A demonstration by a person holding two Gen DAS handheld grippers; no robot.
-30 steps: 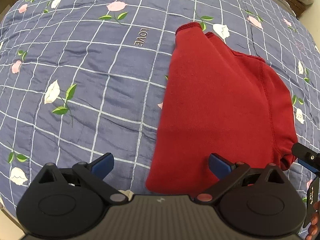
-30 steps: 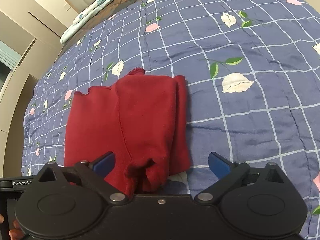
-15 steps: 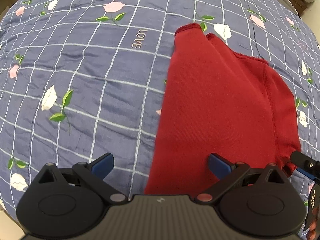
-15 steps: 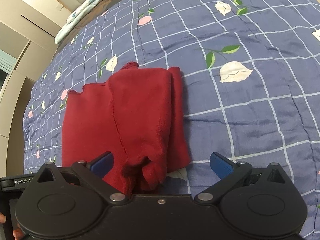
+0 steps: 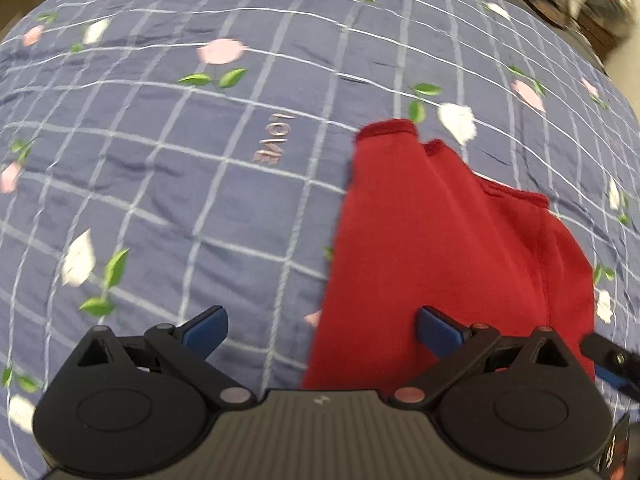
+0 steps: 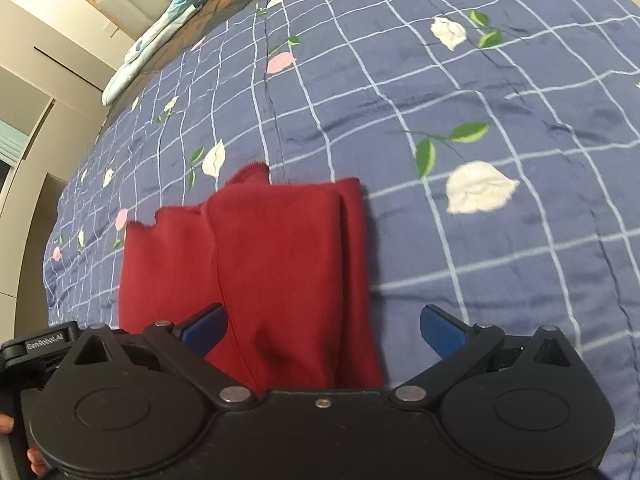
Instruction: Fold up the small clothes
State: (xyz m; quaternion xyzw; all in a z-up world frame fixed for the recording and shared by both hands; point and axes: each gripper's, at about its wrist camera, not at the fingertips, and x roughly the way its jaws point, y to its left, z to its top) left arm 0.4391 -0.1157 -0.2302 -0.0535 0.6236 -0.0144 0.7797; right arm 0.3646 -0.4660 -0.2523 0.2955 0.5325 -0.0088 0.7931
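Both tongs are spread wide with nothing between the blue pads. The left tongs (image 5: 322,326) and right tongs (image 6: 324,326) sit side by side, each poking into the other's view.

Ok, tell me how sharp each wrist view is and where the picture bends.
Left wrist view: motion-blurred, the bedspread print and red garment edges smeared; its own blue fingers crisper. Right wrist view: sharper, garment seam readable, slight softness toward the far bed. Both: fisheye bows the grid lines near the edges.
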